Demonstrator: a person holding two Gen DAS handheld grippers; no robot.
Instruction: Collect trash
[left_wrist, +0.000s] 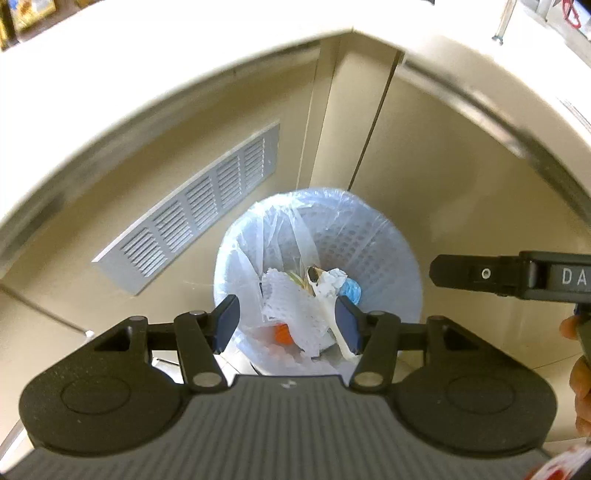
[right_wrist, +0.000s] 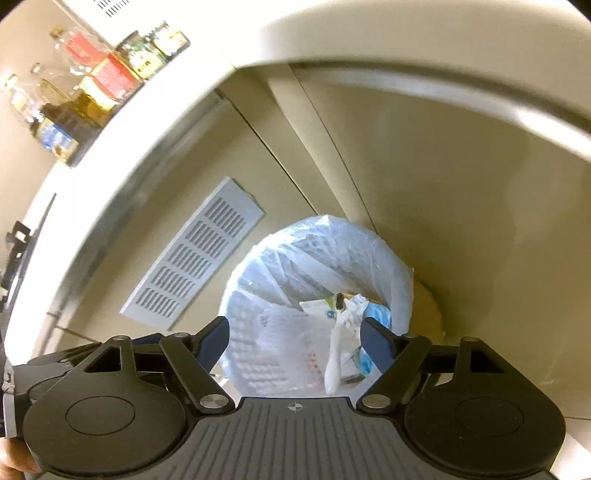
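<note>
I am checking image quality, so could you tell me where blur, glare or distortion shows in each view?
Left wrist view: counter edge blown out white and bowed by the fisheye, bin fairly sharp. Right wrist view: bottles smeared, counter edge glaring, bin softer.

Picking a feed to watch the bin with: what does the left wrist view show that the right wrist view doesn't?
Left wrist only: the right gripper side-on, an orange scrap in the bin, and white perforated paper.

Right wrist only: bottles on the counter.

Both: the lined bin holding trash, a white stick-like piece, a blue wad, the wall vent, and open fingers holding nothing.
</note>
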